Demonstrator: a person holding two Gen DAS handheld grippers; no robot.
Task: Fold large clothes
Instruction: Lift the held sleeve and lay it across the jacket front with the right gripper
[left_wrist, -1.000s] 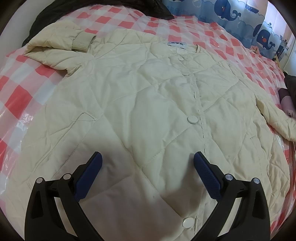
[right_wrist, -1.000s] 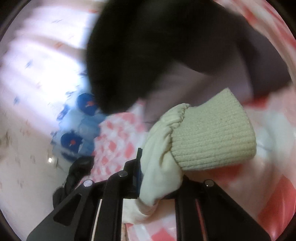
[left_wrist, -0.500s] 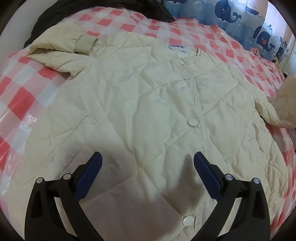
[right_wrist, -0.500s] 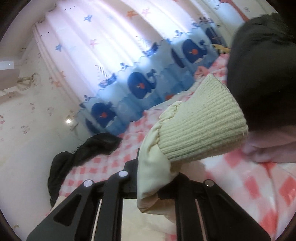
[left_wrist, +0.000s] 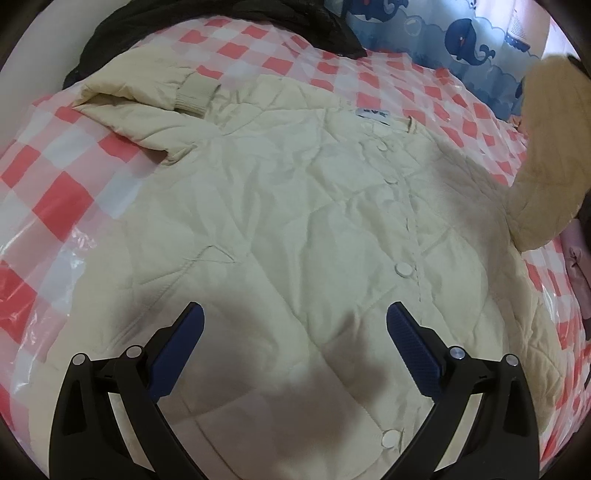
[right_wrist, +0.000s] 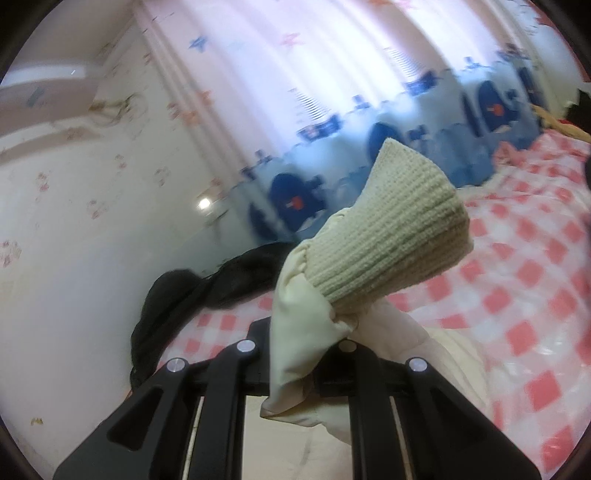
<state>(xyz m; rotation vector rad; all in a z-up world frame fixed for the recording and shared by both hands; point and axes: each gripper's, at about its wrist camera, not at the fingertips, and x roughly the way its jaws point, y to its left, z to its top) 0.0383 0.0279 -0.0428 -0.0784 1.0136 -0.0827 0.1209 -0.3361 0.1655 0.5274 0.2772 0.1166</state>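
Note:
A cream quilted jacket (left_wrist: 295, 221) lies front-up and buttoned on the red-and-white checked bed (left_wrist: 55, 199). Its left sleeve (left_wrist: 147, 107) is folded in near the collar, ribbed cuff (left_wrist: 195, 96) showing. My left gripper (left_wrist: 295, 325) is open and empty, hovering over the jacket's lower front. My right gripper (right_wrist: 303, 354) is shut on the right sleeve just below its ribbed cuff (right_wrist: 391, 236) and holds it up off the bed. That lifted sleeve (left_wrist: 546, 155) also shows at the right edge of the left wrist view.
A black garment (left_wrist: 221, 26) lies at the bed's far edge, also in the right wrist view (right_wrist: 207, 291). A whale-print curtain (left_wrist: 461, 40) hangs behind the bed. Pink clothing (left_wrist: 580, 258) lies at the right. Clear plastic covers the bedsheet.
My right gripper has lifted the sleeve off the bed and swung it up and towards the jacket's body. The left gripper has drifted slightly and stayed open.

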